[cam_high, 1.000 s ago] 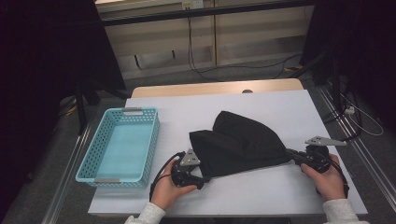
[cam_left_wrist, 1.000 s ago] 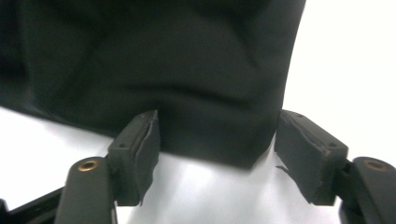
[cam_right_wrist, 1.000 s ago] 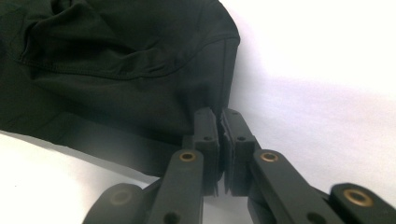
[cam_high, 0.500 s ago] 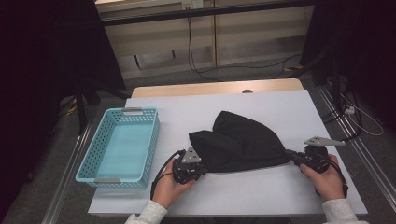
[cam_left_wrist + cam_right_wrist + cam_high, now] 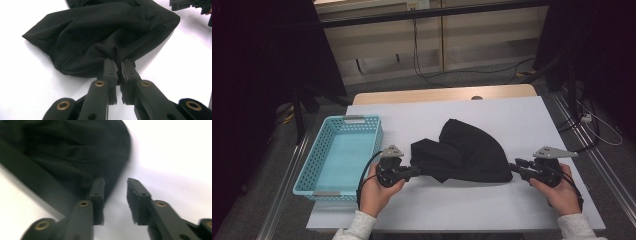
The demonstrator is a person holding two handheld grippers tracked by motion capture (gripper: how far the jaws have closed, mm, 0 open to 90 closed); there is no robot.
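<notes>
Your left tool (image 5: 119, 65) pinched on black cloth (image 5: 462, 155) beside the basket (image 5: 339, 150), right tool (image 5: 115, 188) just parted, nothing between, cloth's folds hiding its shape.

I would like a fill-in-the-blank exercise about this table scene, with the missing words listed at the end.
1. The black cloth lies on the white table, to the right of the light blue ____.
2. The left gripper is shut on the ____.
3. The fingers of the right gripper stand ____, with nothing between them.
4. The basket holds ____.

Missing words: basket; cloth; open; nothing
</notes>
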